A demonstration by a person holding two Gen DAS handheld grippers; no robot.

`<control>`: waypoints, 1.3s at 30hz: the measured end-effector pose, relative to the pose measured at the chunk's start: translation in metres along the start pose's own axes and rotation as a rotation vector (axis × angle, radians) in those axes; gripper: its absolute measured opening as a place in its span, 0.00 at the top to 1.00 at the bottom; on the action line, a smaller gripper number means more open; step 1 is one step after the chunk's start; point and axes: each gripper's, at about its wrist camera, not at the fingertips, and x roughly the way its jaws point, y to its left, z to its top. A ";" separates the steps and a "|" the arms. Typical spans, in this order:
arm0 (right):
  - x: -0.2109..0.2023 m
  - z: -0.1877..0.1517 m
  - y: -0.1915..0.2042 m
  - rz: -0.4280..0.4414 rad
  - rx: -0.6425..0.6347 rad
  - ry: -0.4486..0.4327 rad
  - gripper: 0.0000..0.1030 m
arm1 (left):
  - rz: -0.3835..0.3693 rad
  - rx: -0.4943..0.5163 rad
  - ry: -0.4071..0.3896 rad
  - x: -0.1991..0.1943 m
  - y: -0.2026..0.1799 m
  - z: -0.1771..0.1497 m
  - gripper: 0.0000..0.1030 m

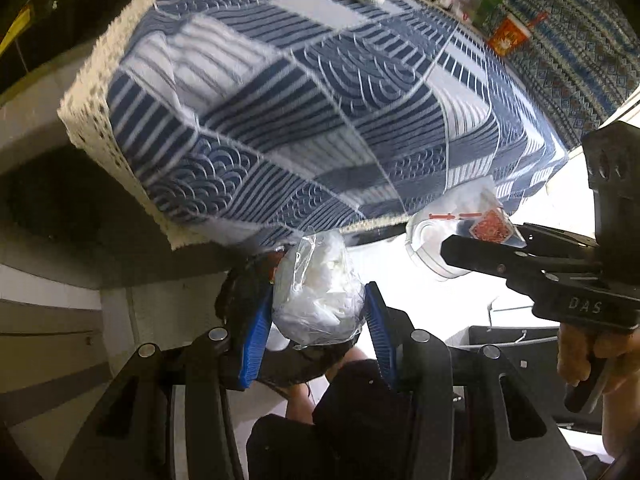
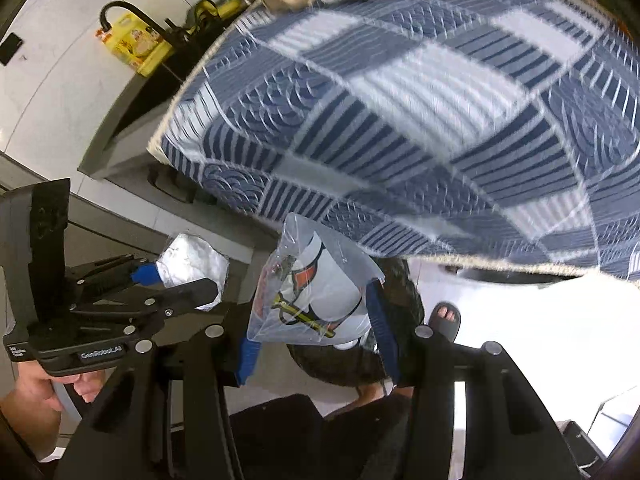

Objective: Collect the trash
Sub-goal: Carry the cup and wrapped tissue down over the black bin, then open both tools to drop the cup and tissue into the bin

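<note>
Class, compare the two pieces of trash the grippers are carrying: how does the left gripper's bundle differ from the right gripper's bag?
The left bundle is rounded, stuffed with crumpled white material; the right bag is flatter, tapering downward. The left bundle is plain white, the right bag printed in orange, black and yellow. Both are clear plastic, clamped between blue pads.

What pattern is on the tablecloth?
The tablecloth is a blue-and-white patchwork of stripes and wave-scale panels, clearest in the left wrist view.
</note>
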 end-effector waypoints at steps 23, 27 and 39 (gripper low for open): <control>0.012 0.009 -0.020 0.070 0.119 0.013 0.29 | 0.017 -0.053 0.065 0.025 0.011 0.006 0.25; 0.009 0.010 -0.028 0.069 0.149 0.010 0.29 | 0.027 -0.080 0.057 0.023 0.019 0.009 0.25; -0.008 0.007 -0.037 0.037 0.173 -0.015 0.27 | 0.030 -0.083 0.006 0.003 0.021 0.017 0.25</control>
